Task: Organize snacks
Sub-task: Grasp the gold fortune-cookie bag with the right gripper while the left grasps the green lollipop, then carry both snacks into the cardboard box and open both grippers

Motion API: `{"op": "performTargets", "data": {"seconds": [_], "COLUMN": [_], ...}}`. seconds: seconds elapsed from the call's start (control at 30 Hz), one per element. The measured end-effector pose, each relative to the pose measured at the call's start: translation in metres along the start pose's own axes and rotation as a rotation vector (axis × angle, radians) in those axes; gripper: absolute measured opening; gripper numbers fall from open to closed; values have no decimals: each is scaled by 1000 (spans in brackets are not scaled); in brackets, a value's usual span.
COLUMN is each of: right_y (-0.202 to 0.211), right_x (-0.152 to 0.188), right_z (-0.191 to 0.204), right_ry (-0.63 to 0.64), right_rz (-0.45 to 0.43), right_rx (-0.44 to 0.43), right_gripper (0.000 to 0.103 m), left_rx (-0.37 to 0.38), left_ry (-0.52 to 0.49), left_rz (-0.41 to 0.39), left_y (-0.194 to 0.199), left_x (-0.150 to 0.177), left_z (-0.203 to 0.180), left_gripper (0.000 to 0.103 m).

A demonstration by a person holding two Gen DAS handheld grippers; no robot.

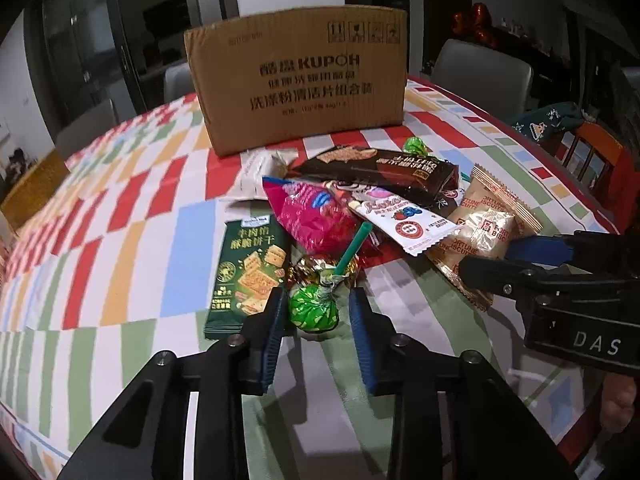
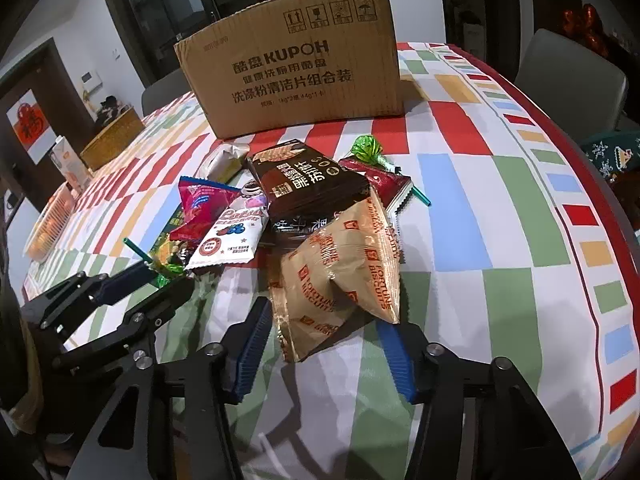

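Note:
A heap of snack packs lies on the checked tablecloth [image 1: 120, 240] in front of a cardboard box [image 1: 298, 80]. My left gripper [image 1: 318, 300] straddles a green foil lollipop [image 1: 312, 310]. Its left pad touches the wrapper and a thin gap shows at the right pad, so it is open. The lollipop's green stick [image 1: 352, 248] leans up over a gold candy [image 1: 308, 270]. My right gripper [image 2: 323, 316] is shut on a tan fortune biscuit pack [image 2: 340, 280], which is tented up between the blue pads. The right gripper [image 1: 492, 260] also shows at the right edge of the left wrist view.
A green cracker pack [image 1: 248, 276] lies left of the lollipop. Pink [image 1: 312, 216], white [image 1: 404, 224] and dark brown [image 1: 384, 168] packs pile behind it, with a second green lollipop [image 2: 366, 148]. Chairs [image 1: 484, 68] stand around the table, and a woven basket [image 2: 114, 136] at far left.

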State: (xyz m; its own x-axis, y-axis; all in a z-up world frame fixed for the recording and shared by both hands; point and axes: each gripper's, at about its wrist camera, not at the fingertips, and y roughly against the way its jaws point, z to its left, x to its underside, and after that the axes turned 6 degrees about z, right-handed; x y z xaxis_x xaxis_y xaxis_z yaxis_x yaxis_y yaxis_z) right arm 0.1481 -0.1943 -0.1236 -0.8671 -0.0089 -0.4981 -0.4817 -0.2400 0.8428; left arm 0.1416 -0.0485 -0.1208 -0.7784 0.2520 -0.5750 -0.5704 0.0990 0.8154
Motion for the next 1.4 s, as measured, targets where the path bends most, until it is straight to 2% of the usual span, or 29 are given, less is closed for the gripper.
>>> {"op": "performTargets", "data": {"seconds": [0.1,0.17,0.47,0.87,1.17,1.4], "right_y": [-2,-2,10,43,74,90], "right_x": [-2,-3,0,7,2,-29], "right_z": [1,3,10,15,22,32], "right_ry": [9,18,47,58,78,113], "right_rz": [4,6,-21,-99,-182,-277], "right_rx": [2,-5,-4,-22,-36,-60], "right_gripper": [46,36,32,20,20,20], "left_rx": [0,6,45,56,79,57], "left_ry": [6,12,46,67,83,98], "left_rz": [7,9,1,-72,-123,-186], "left_y": [-2,-3,12,54,76,88], "left_x": [-1,-1,-2,-4,-19,-51], "left_z": [2,3,8,5,7,20], "left_gripper": [26,26,25,25,25,25]}}
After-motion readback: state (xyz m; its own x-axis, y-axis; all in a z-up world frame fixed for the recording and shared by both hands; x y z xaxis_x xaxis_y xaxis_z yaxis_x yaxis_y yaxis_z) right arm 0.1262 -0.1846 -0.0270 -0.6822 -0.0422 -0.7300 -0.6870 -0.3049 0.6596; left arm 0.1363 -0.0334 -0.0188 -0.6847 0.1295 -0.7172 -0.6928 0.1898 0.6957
